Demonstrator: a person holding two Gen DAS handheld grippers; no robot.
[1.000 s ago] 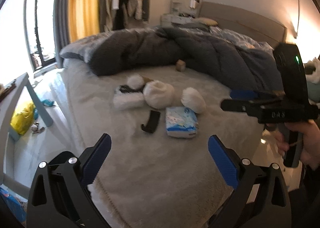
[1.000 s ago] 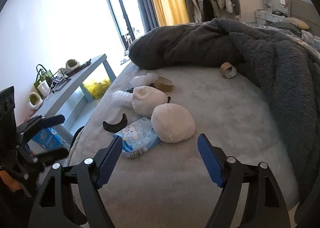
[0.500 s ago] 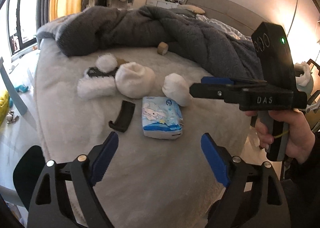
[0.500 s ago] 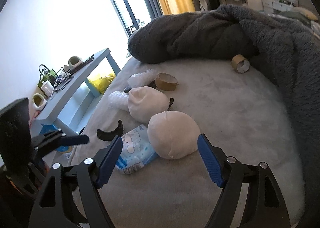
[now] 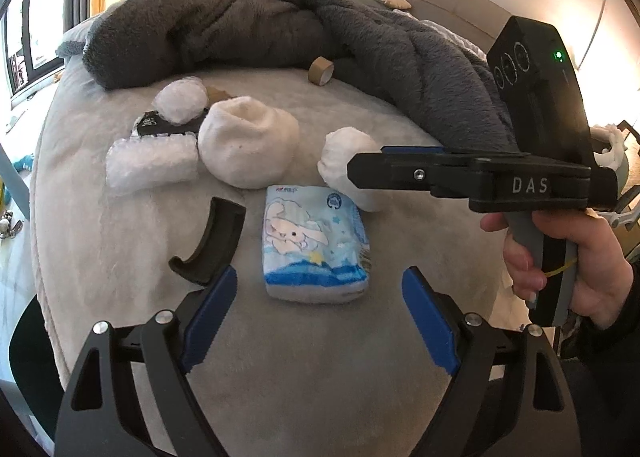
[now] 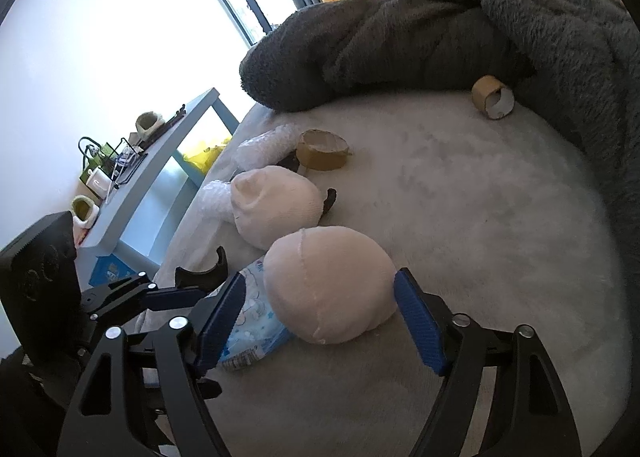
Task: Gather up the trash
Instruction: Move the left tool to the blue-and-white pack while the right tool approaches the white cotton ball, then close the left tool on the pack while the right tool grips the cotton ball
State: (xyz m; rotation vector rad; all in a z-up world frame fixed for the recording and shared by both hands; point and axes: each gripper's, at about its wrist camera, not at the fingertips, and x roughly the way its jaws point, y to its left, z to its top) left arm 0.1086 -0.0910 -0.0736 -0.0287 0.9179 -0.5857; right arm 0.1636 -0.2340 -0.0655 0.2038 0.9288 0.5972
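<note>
Trash lies on a pale bed cover (image 5: 120, 241). A blue tissue pack (image 5: 314, 245) sits just ahead of my open, empty left gripper (image 5: 320, 317). My open right gripper (image 6: 320, 321) straddles a white soft ball (image 6: 328, 289), its pads beside it and apart from it; it shows from the side in the left wrist view (image 5: 356, 173). The same ball (image 5: 344, 153) lies partly behind it. A bigger white ball (image 5: 248, 145), bubble wrap rolls (image 5: 152, 161), a black curved plastic piece (image 5: 212, 241), a brown tape roll (image 6: 322, 149) and a cardboard tube (image 5: 320, 71) lie further back.
A dark grey fluffy blanket (image 5: 360, 37) is heaped across the back of the bed. A blue side table (image 6: 160, 177) with cups and clutter stands left of the bed by the bright window. The tissue pack also shows under my right gripper (image 6: 252, 341).
Both grippers have moved forward and down toward the bed. The left closed in on the tissue pack. The right came to straddle the nearer white ball.
</note>
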